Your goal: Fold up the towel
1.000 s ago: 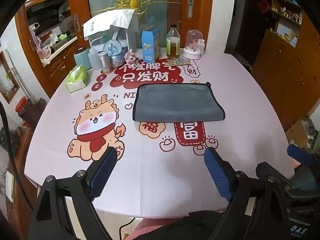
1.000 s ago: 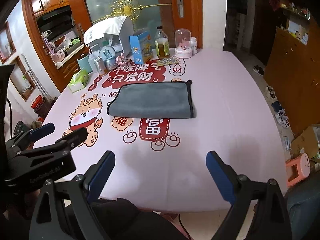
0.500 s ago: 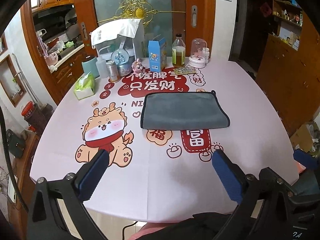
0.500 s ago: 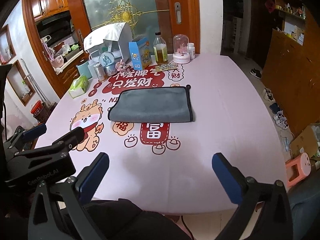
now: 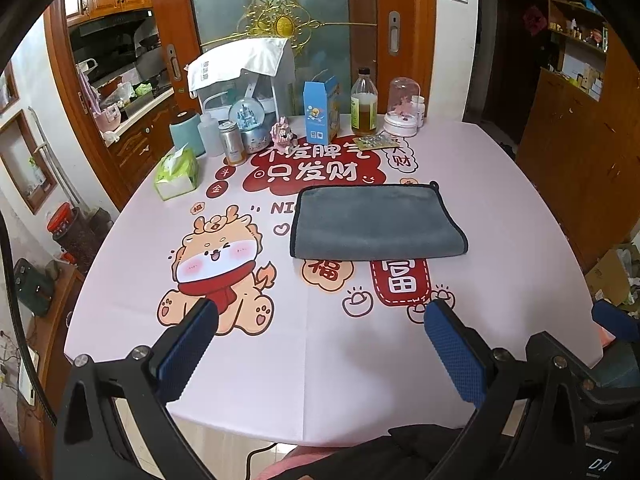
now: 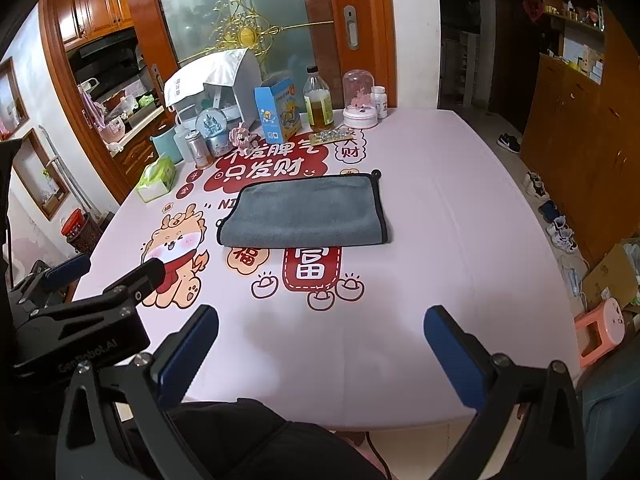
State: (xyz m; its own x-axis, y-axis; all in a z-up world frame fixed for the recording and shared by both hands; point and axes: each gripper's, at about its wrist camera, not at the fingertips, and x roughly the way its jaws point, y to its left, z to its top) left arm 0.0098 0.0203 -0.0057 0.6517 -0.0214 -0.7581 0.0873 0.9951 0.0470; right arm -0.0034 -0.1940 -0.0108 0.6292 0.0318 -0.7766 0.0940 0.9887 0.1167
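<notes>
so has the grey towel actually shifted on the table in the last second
No. The grey towel lies in the same spot on the tablecloth, its near edge just above the red printed characters in each frame. Only the cameras have pulled back.

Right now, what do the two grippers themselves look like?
Both the left gripper and the right gripper have matte black angular frames with silver screws and blue textured pads on the fingers. The left body shows pale "GenRobot.AI" lettering in the right view.

Both wrist views face across table (image 5: 500, 208), sharing towel (image 5: 376, 220), left view nearer
</notes>
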